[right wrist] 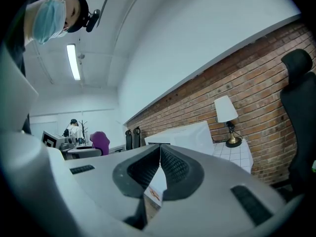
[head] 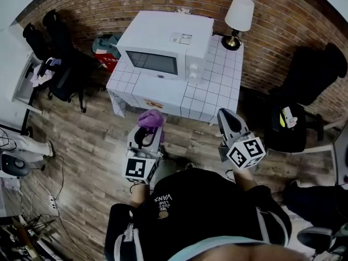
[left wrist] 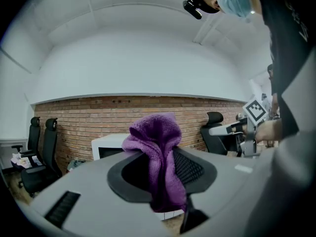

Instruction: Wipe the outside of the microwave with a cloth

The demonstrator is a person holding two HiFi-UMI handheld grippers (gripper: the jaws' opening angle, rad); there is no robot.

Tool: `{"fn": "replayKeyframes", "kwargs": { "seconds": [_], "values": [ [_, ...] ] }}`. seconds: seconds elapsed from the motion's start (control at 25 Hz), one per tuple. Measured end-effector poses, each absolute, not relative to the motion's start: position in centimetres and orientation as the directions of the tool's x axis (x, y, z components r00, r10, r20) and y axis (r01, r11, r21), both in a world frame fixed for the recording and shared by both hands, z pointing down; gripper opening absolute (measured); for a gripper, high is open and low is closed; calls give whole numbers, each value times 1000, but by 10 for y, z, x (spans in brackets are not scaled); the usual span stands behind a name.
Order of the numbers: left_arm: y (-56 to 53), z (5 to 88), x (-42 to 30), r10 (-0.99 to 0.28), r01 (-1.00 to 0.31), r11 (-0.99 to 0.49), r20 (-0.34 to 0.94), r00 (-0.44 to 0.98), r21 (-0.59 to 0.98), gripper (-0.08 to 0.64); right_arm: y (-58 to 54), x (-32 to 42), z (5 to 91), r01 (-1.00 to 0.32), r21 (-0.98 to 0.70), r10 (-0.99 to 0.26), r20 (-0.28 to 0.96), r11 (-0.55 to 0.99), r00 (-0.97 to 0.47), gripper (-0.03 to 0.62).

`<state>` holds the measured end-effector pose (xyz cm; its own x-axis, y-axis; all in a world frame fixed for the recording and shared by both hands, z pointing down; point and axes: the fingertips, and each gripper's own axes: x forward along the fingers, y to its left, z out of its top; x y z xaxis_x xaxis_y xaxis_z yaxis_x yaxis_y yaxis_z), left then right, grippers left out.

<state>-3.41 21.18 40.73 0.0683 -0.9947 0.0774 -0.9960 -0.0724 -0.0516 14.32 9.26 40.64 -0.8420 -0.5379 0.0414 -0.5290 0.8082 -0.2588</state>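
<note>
A white microwave [head: 166, 45] stands on a white tiled table [head: 217, 86] against the brick wall, door facing me. My left gripper [head: 148, 128] is shut on a purple cloth [head: 151, 118], held in front of the table's near edge, short of the microwave. The cloth [left wrist: 159, 154] bunches up between the jaws in the left gripper view, with the microwave [left wrist: 109, 146] behind it. My right gripper [head: 229, 122] is shut with nothing in it, held off the table's front right corner. The right gripper view shows the microwave [right wrist: 182, 135] ahead.
A table lamp [head: 237, 19] stands at the table's back right corner. Black office chairs sit at the left [head: 65, 64] and at the right [head: 296, 99]. A red and green bag [head: 106, 50] lies left of the table. Wooden floor lies around me.
</note>
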Motion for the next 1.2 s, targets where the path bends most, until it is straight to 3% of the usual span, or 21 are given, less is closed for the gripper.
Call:
{"fn": "replayKeyframes", "kwargs": {
  "seconds": [1.2],
  "values": [
    [82, 403, -259, -917, -915, -396, 84, 390, -75, 141, 19, -11, 395, -806, -273, -836, 9, 525, -548, 5]
  ]
}}
